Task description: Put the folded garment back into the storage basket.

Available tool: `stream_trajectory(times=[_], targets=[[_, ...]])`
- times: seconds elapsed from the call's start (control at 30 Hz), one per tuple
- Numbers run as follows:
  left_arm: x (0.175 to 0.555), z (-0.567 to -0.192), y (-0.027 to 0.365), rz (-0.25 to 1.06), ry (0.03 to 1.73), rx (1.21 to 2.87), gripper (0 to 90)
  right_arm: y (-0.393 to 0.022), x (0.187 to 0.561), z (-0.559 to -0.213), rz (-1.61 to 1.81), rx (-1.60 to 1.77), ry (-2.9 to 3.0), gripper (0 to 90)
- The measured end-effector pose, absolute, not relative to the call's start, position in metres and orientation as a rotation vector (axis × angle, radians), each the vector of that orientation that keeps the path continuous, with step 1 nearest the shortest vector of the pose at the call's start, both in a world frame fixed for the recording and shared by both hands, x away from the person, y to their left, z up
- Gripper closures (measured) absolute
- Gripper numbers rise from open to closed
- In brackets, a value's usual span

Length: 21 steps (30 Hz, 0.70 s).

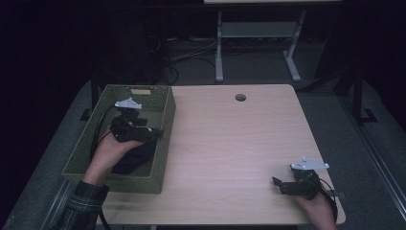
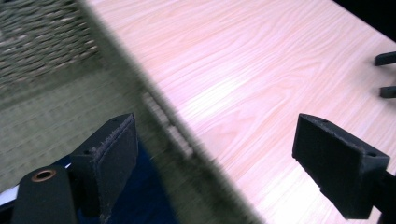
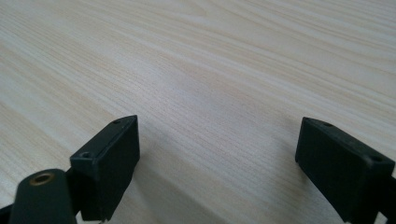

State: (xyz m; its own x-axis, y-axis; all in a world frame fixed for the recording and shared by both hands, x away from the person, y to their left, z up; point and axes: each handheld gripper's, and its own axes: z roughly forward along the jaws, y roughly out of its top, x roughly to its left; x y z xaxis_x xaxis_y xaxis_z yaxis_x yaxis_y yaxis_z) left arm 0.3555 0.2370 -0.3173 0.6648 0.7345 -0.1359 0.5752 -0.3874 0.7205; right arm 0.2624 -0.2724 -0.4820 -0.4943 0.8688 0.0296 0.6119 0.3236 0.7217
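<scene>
Setting: lab or test room, dimly lit; light wood-grain table (image 1: 239, 143) with round cable hole (image 1: 240, 97); grey carpeted floor (image 1: 330, 120); second bench on white metal legs (image 1: 219, 48) behind; loose cables (image 1: 186, 55) on floor beneath it; dark curtained surround; woven green basket (image 1: 163, 143) on table.

My left gripper (image 1: 143, 132) hangs over the green woven basket (image 1: 165, 139), its jaws spread across the basket's right wall, which bars any low sideways pass out to the bench (image 1: 230, 143). Dark cloth (image 1: 136, 155) lies on the basket floor below. My right gripper (image 1: 282, 184), jaws wide, sits near the bench's front right corner with bare wood stretching ahead.
</scene>
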Motion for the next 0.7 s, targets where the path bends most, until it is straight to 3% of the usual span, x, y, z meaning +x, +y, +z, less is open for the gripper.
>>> stream_trajectory(times=[0.7], targets=[[0.334,-0.353,0.127,0.219,0.810,2.130,13.9,-0.272,0.262,-0.482,0.978,1.317,2.230,13.4]])
